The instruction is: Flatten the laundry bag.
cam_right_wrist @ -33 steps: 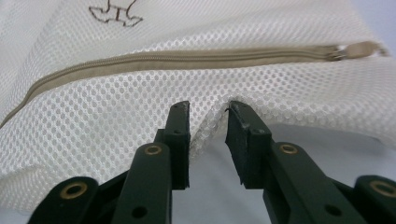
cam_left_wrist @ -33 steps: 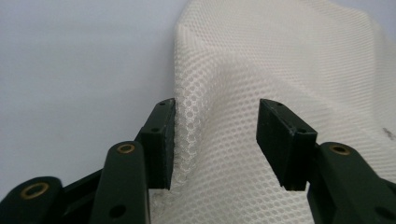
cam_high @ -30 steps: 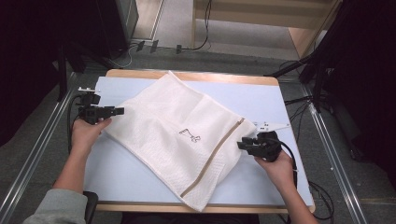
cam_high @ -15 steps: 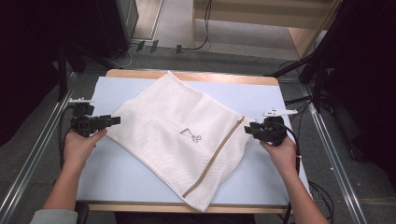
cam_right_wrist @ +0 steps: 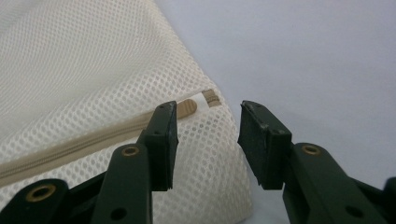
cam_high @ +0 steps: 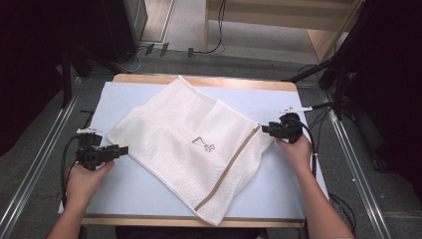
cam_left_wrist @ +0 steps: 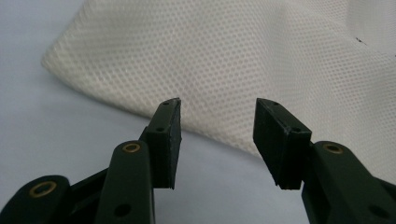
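A white mesh laundry bag (cam_high: 194, 144) lies flat and skewed on the pale blue surface (cam_high: 139, 194), one corner toward the far edge, one toward the near edge, and one toward each hand.

The left gripper (cam_high: 119, 149) sits just off the bag's left corner, tips aimed at it. In the left gripper view the jaws stand apart with nothing between them; the bag's edge (cam_left_wrist: 140, 98) lies just beyond the tips, over bare surface. These jaws have just been closing somewhat, yet a clear gap remains.

The right gripper (cam_high: 264, 128) is at the bag's right corner, where the tan zipper (cam_high: 234, 164) ends. In the right gripper view the jaws hang over that corner (cam_right_wrist: 210, 121), with the zipper's end (cam_right_wrist: 191, 107) just past the left jaw. They have just been opening, and the pads press on nothing; the mesh lies beneath them, not pinched.

Both forearms come in from the near edge. The left hand (cam_high: 84, 179) holds its gripper roughly level, pointing right; the right hand (cam_high: 296, 149) holds its gripper pointing left, its cable looping behind.

The bag is a fine honeycomb netting, cream-white, roughly rectangular, softly rumpled, with a small dark printed mark (cam_high: 203, 144) near its middle. The zipper runs straight near one short side. The surface is smooth and matte, with a wooden rim (cam_high: 199, 80).
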{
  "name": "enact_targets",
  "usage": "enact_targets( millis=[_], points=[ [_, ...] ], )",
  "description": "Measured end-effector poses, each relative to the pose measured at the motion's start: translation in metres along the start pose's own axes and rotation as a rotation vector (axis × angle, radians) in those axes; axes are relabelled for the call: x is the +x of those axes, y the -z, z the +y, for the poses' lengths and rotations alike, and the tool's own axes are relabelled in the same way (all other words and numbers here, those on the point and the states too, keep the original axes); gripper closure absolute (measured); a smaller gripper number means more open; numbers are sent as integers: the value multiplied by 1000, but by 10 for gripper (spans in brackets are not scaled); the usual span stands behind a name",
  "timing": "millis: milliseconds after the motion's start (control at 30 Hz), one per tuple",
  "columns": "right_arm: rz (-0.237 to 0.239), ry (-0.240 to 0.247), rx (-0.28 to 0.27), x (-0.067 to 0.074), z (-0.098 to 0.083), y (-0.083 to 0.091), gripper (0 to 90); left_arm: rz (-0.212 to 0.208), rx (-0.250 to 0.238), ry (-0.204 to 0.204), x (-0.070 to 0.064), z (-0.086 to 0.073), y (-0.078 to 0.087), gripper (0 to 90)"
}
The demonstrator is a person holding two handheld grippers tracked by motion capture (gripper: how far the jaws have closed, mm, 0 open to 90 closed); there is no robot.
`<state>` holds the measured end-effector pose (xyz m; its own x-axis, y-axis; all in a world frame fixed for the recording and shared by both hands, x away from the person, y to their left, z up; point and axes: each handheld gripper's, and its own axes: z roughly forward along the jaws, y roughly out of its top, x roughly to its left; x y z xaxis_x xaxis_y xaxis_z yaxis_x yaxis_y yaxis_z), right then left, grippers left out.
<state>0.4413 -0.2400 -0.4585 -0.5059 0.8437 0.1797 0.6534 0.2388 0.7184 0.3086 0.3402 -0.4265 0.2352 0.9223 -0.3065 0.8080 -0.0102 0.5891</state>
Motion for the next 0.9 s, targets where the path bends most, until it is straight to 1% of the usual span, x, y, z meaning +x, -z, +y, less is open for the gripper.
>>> enact_targets(
  millis=[100,233,267,333,367,433,467,500,533,567,600,667,700,733,800,900],
  points=[
    [-16,6,19,-3,-2,-5,538,-13,17,18,-2,-5,-5,524],
    [7,-37,49,-8,-6,-10,534,-20,61,12,-6,-6,-16,513],
    [3,-32,64,-7,-7,-11,528,-26,70,17,-7,-7,-19,511],
    [-6,-12,68,-5,-8,-13,525,-43,78,25,-9,-7,-23,512],
    [-11,-5,69,-5,-7,-13,526,-40,73,18,-11,-7,-26,508],
    [-18,18,59,-3,-9,-14,542,-39,65,25,-13,-5,-29,509],
    [-20,21,61,-2,-9,-14,565,-37,61,32,-13,-5,-30,521],
    [-21,34,61,-1,-9,-15,594,-53,62,33,-13,-4,-31,553],
    [-32,42,65,2,-9,-15,612,-59,65,27,-12,-4,-32,601],
    [-42,53,69,3,-9,-15,628,-59,62,33,-13,-4,-33,625],
    [-51,60,73,5,-8,-15,648,-63,67,28,-13,-3,-34,649],
    [-55,60,79,6,-8,-15,696,-61,66,16,-14,-2,-36,682],
    [-51,59,80,5,-8,-15,721,-69,72,13,-15,-2,-37,711],
    [-45,53,81,5,-8,-15,741,-78,75,13,-16,-1,-39,745],
    [-28,31,86,4,-8,-14,784,-85,91,-6,-18,1,-42,809],
    [-11,0,96,4,-7,-14,823,-93,101,-29,-19,5,-44,865]
  ],
)
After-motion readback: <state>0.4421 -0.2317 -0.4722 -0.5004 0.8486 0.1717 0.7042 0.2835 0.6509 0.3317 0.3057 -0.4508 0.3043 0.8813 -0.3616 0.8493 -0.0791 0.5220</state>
